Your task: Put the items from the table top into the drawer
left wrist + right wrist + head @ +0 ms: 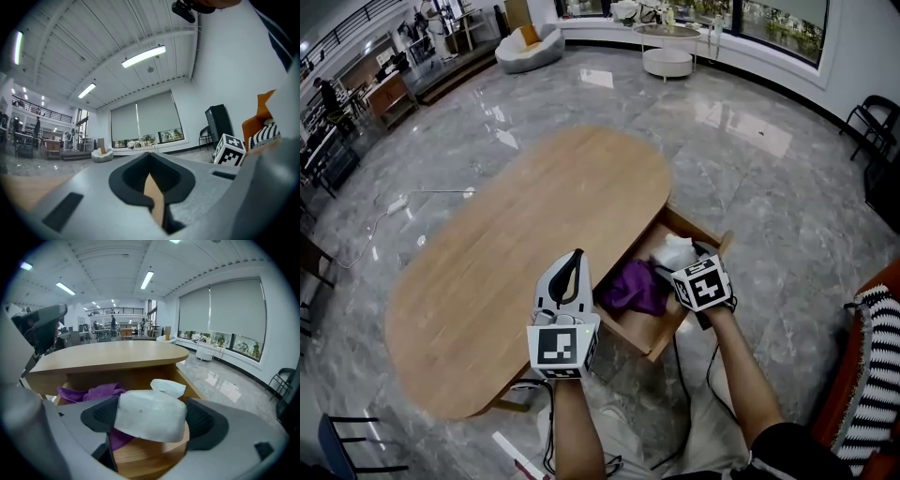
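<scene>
The drawer (649, 343) stands pulled out from the right side of the oval wooden table (516, 234). In it lies a purple cloth (636, 286), also seen in the right gripper view (89, 393). My right gripper (670, 267) hangs over the drawer, shut on a white tissue pack (677, 251). That pack (145, 411) fills the space between the jaws of the right gripper (152, 420), just above the drawer's wooden wall (140, 378). My left gripper (572, 255) is over the table's near edge, jaws together and holding nothing; its own view shows the left gripper (151, 161) pointing across the room.
A black cable (680, 375) hangs below the drawer. An orange chair with a striped cushion (874, 342) is at the right, a blue chair (337, 445) at bottom left. A white cord (403, 202) lies on the marble floor beyond the table.
</scene>
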